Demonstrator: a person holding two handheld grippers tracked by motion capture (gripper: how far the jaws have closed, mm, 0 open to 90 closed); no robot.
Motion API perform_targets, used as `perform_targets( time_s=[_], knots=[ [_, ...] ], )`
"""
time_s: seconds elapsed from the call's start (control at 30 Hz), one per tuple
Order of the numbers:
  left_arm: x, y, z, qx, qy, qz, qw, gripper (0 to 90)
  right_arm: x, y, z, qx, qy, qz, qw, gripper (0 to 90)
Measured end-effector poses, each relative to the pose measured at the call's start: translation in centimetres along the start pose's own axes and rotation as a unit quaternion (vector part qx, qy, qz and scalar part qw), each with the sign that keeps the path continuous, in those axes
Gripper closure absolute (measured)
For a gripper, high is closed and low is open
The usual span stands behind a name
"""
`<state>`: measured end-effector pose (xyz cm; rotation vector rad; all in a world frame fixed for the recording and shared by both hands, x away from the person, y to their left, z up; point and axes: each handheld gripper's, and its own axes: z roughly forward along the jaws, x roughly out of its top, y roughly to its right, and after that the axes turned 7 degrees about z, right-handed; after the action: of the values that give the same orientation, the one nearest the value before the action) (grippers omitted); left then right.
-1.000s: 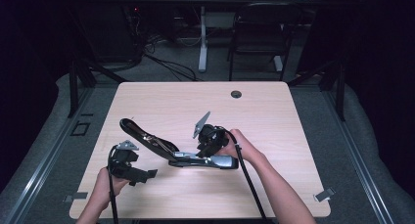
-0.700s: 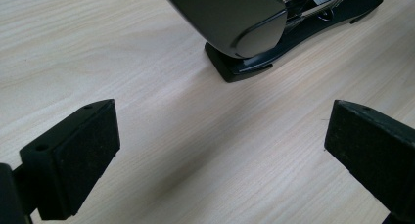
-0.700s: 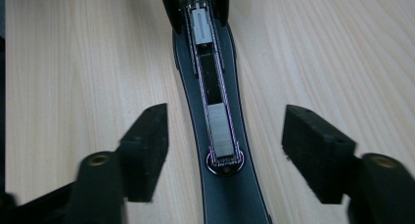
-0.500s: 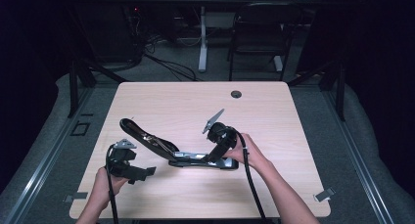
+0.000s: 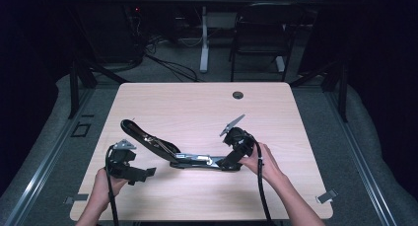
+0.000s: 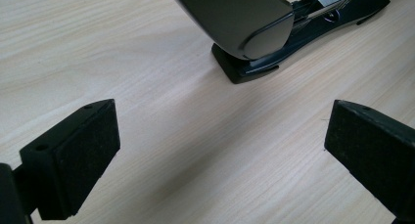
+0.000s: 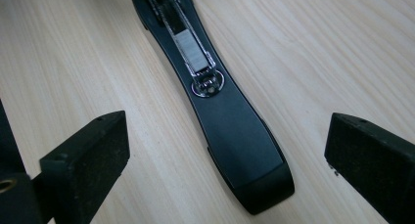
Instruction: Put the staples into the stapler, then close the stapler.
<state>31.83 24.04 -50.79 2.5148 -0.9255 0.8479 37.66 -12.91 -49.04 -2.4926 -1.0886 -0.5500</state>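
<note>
Your stapler (image 5: 182, 154) lies opened out near the middle of the table (image 5: 197, 107), toward your edge: its flat base runs left to right and its black top arm rises up and away to the left.

Your left gripper (image 5: 140, 172) sits low at the left, just short of the stapler and apart from it. The high view gives its position but not its jaw gap. The left gripper view (image 6: 220, 150) settles that: both pads stand wide, released, with bare wood between them, and the rounded end of the stapler's top arm (image 6: 235, 18) hangs over the base's end just ahead of the jaws.

Your right gripper (image 5: 231, 162) is at the stapler's right end. From above it seems to rest on that end, and contact cannot be judged there. The right gripper view (image 7: 225, 155) shows the jaws spread wide, released, one on each side of the base, neither pad touching it. That view also gives detail the high view lacks: the base's rounded black end lies between the pads, and farther up the base there is a round metal anvil plate (image 7: 208, 84) and a bright metal strip in the channel above it.

No brand, label or writing can be read on the stapler or on either gripper in any view
</note>
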Motion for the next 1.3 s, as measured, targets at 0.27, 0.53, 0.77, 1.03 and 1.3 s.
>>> perform_targets(
  time_s=[0.27, 0.53, 0.77, 1.03, 1.3],
  knots=[
    [0.1, 0.0, 0.0, 0.001, 0.002, 0.003, 1.0, 0.0, -1.9, -0.1, -1.0, -0.011, 0.01, 0.029, 0.9995, 2.8],
    [0.0, -0.6, -0.3, -0.007, 0.015, -0.035, 0.9992, 0.0, -3.3, -0.3, -2.2, -0.029, 0.027, 0.047, 0.9981, 8.0],
    [-0.1, -1.4, -0.6, 0.004, 0.015, -0.058, 0.9982, 6.1, -3.4, 0.3, -2.1, -0.053, 0.041, 0.05, 0.9965, 20.0],
    [-0.2, -2.8, -1.2, 0.039, 0.05, -0.092, 0.9937, 33.3, -2.9, -0.2, -1.7, -0.075, 0.047, 0.027, 0.9957, 42.7],
    [-0.5, -3.7, -2.9, 0.064, 0.152, -0.137, 0.9767, 62.8, -2.2, -0.9, -1.0, -0.109, 0.064, -0.005, 0.9919, 71.2]
  ],
)
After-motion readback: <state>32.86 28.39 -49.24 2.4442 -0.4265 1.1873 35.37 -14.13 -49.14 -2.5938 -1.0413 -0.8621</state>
